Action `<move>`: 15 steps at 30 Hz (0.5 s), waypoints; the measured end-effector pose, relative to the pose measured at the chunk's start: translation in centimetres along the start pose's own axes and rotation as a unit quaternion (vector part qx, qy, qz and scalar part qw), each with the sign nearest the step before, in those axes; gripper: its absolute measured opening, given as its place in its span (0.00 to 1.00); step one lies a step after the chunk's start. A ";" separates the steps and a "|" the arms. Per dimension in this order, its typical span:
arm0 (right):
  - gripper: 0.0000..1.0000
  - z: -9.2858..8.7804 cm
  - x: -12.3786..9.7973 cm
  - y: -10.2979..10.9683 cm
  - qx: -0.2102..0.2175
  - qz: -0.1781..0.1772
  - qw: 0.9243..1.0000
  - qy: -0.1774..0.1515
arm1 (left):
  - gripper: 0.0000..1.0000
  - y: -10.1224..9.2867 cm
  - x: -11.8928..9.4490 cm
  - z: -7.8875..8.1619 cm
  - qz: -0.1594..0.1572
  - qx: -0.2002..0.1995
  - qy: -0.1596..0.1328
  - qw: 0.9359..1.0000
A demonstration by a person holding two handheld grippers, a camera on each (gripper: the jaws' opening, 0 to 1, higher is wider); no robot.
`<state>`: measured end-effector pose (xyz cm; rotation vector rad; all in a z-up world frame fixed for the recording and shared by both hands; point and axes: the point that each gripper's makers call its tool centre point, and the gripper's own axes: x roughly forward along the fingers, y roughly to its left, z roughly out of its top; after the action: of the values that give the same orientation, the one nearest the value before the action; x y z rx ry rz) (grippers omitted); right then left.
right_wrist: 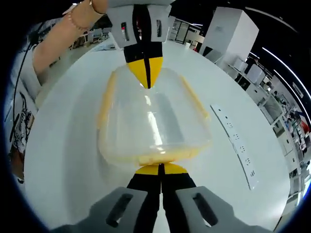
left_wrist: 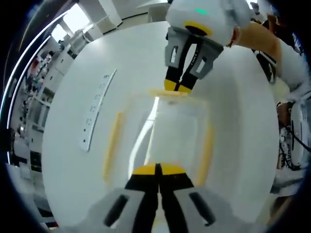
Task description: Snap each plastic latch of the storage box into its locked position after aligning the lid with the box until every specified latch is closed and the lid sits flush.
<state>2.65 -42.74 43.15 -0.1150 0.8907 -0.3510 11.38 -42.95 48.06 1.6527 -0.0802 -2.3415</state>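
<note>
White round table (left_wrist: 73,160) carried the storage box (left_wrist: 160,136) at its centre, power strip (left_wrist: 97,109) beside it. Box was clear, with lid (right_wrist: 155,121) on and yellow latches (left_wrist: 112,145) along its edges; judged light, thin-walled, slippery, best pressed at the latches. Left gripper (left_wrist: 158,169) and right gripper (right_wrist: 160,169) had jaws together, tips at opposite short ends.

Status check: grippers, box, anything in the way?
Left gripper shut, right gripper shut, at opposite ends of storage box. Lid on. Power strip beside box, apart.
</note>
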 end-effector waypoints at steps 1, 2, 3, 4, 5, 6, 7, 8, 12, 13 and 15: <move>0.00 0.0 0.0 -0.1 -0.032 -0.007 0.999 0.011 | 0.00 0.1 -0.1 0.0 -0.001 -0.003 -0.003 1.000; 0.00 -0.1 0.1 0.2 -0.020 -0.002 1.000 0.018 | 0.00 0.1 -0.1 0.0 0.000 -0.006 -0.006 1.000; 0.00 -0.2 0.3 -0.1 -0.030 -0.004 0.999 0.029 | 0.00 0.1 -0.2 0.0 0.000 -0.008 -0.009 1.000; 0.00 -0.5 0.5 -0.2 -0.044 -0.005 0.998 0.039 | 0.00 0.0 -0.1 0.0 0.001 -0.011 -0.013 1.000; 0.00 -0.5 0.4 -0.1 -0.057 -0.019 0.997 0.047 | 0.00 0.0 -0.2 0.1 0.004 -0.016 -0.018 1.000; 0.00 -0.7 0.5 0.3 -0.063 -0.018 0.996 0.059 | 0.00 -0.1 -0.1 0.1 0.007 -0.021 -0.025 0.999; 0.00 -1.0 0.6 1.1 -0.066 -0.004 0.995 0.070 | 0.00 -0.2 -0.2 0.1 0.012 -0.024 -0.032 0.999; 0.00 -1.1 0.4 1.5 -0.050 -0.007 0.996 0.073 | 0.00 -0.3 -0.1 0.1 0.019 -0.020 -0.042 0.999; 0.00 -1.2 -1.7 -0.7 -0.011 -0.067 0.994 0.091 | 0.00 -0.4 -0.2 0.3 0.048 0.000 -0.085 0.995; 0.01 -1.1 -2.2 -1.1 -0.001 -0.077 0.993 0.088 | 0.00 -0.5 -0.3 0.1 0.054 0.001 -0.092 0.994; 0.01 -0.1 -3.4 -2.1 0.023 -0.102 0.992 0.064 | 0.00 -0.5 -0.3 0.1 0.064 0.008 -0.105 0.992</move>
<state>0.11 -43.50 46.10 -0.1420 0.9994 -0.5751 11.24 -42.38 48.27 1.3592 -0.2401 -2.4136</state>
